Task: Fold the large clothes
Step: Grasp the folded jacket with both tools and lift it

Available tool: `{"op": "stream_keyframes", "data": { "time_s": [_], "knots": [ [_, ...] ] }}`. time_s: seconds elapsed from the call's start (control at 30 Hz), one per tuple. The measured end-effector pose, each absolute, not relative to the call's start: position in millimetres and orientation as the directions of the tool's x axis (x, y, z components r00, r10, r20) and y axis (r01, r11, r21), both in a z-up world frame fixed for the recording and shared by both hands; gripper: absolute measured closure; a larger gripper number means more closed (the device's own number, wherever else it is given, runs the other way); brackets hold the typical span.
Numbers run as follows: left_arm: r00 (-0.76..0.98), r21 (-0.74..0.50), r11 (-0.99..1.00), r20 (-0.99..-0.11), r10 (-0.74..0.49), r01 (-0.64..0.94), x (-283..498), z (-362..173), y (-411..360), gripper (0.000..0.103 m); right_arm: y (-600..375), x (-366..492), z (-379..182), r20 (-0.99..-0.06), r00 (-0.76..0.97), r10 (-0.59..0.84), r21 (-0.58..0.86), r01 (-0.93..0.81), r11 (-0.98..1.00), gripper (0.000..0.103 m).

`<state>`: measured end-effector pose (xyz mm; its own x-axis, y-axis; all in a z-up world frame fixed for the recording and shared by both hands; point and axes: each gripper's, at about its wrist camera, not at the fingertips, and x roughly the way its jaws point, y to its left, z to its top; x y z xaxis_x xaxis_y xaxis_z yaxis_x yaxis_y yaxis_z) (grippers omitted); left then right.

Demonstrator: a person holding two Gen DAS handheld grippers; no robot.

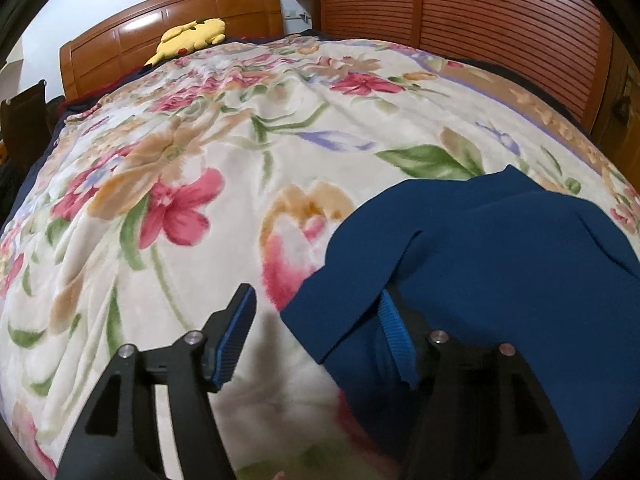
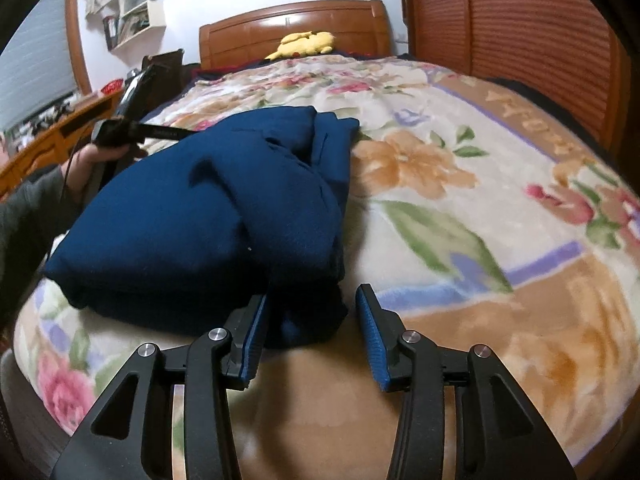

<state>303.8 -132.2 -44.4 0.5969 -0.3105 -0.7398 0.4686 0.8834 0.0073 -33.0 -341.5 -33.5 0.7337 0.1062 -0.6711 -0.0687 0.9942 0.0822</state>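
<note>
Left and right wrist views over a bed. The blue garment (image 2: 208,216) lies folded into a thick bundle on the flowered blanket (image 1: 200,160), near the blanket's near edge and toward its bordered side.

Hidden or unclear: in the left view the garment (image 1: 480,260) drapes over my left tongs' right finger, so only a strip of that blue pad shows, and the garment runs off the frame at lower right. I see the left tongs (image 1: 320,328) standing wide apart, the left pad over bare blanket, nothing pinched. In the right view my hand (image 2: 86,168) and dark sleeve (image 2: 28,216) hold the left tongs' handle beyond the bundle; its fingers are hidden behind the cloth.

The right tongs (image 2: 312,320) stand apart around a low corner of the garment. The left pad looks to touch the cloth and the right pad stands clear of it, so the corner is not clamped.

Edges and room: open blanket stretches to the wooden headboard (image 2: 296,28), where a yellow plush toy (image 2: 304,44) lies. A slatted wardrobe (image 1: 460,20) closes off the right side.

Writing: tan letters run along the blanket's border band (image 2: 516,116), too distorted for me to read.
</note>
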Motion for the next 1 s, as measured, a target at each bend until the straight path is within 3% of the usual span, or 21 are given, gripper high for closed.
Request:
{"op": "stream_keyframes", "data": {
  "time_s": [0.13, 0.2, 0.3, 0.37, 0.43, 0.47, 0.63, 1.0],
  "knots": [
    [0.578, -0.048, 0.888, -0.743, -0.338, 0.457, 310, -48, -126, 0.032, -338, -29, -37, -0.671, 0.731, 0.121, 0.096, -0.076, 0.992, 0.060],
    [0.559, -0.097, 0.886, -0.743, -0.368, 0.453, 312, -51, -120, 0.032, -337, -30, -37, -0.666, 0.731, 0.151, 0.121, -0.094, 0.988, 0.071],
    [0.537, -0.140, 0.881, -0.746, -0.393, 0.451, 315, -53, -117, 0.033, -335, -33, -37, -0.653, 0.742, 0.153, 0.125, -0.093, 0.988, 0.076],
    [0.503, -0.192, 0.863, -0.745, -0.439, 0.467, 318, -56, -114, 0.041, -334, -37, -35, -0.635, 0.757, 0.153, 0.126, -0.093, 0.988, 0.082],
    [0.475, -0.239, 0.846, -0.740, -0.476, 0.476, 318, -56, -112, 0.056, -335, -40, -32, -0.615, 0.773, 0.159, 0.136, -0.095, 0.986, 0.087],
    [0.474, -0.236, 0.845, -0.740, -0.476, 0.481, 316, -55, -114, 0.057, -338, -40, -30, -0.603, 0.782, 0.158, 0.138, -0.094, 0.986, 0.090],
    [0.504, -0.142, 0.853, -0.754, -0.422, 0.502, 302, -42, -127, 0.087, -345, -39, -17, -0.551, 0.820, 0.156, 0.145, -0.090, 0.985, 0.093],
    [0.632, 0.026, 0.852, -0.683, -0.367, 0.523, 266, 39, -177, 0.093, -381, -36, 24, -0.440, 0.891, 0.112, 0.111, -0.070, 0.991, 0.096]
  ]
}}
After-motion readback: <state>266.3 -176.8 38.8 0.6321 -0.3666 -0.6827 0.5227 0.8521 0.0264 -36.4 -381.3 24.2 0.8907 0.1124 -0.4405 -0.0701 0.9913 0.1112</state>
